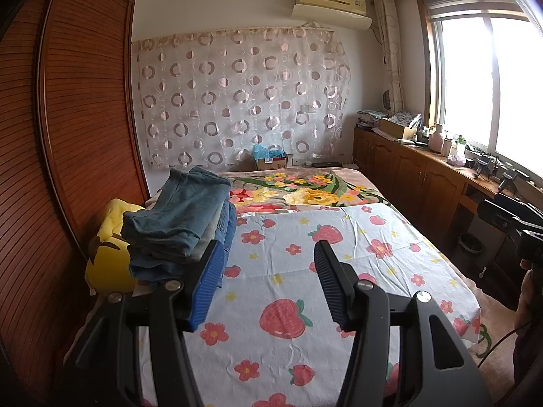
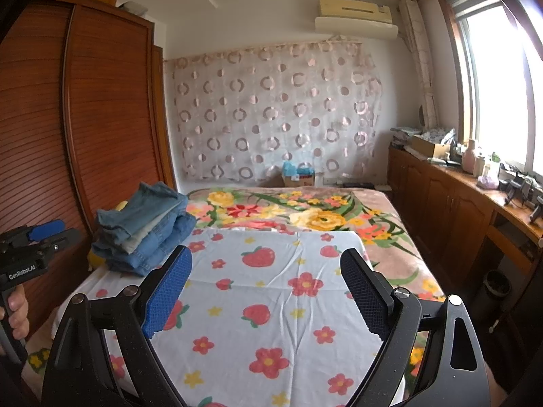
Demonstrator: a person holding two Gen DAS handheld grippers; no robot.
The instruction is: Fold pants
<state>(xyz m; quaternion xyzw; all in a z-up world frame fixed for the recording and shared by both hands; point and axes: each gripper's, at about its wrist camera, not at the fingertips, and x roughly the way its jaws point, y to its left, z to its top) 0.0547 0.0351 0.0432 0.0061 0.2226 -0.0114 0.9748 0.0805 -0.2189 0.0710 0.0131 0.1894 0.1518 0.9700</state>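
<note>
A stack of folded denim pants (image 1: 180, 227) lies at the left edge of the bed, on the white strawberry-print sheet (image 1: 305, 271); it also shows in the right wrist view (image 2: 142, 230). My left gripper (image 1: 268, 281) is open and empty, held above the sheet just right of the stack. My right gripper (image 2: 268, 288) is open and empty above the middle of the sheet (image 2: 271, 305). The left gripper's body also shows at the left edge of the right wrist view (image 2: 30, 247).
A yellow plush toy (image 1: 108, 254) sits left of the stack by the wooden wardrobe (image 1: 68, 135). A floral blanket (image 1: 305, 190) covers the far bed. Wooden cabinets (image 1: 424, 176) with clutter run under the window at right. A bin (image 1: 470, 242) stands on the floor.
</note>
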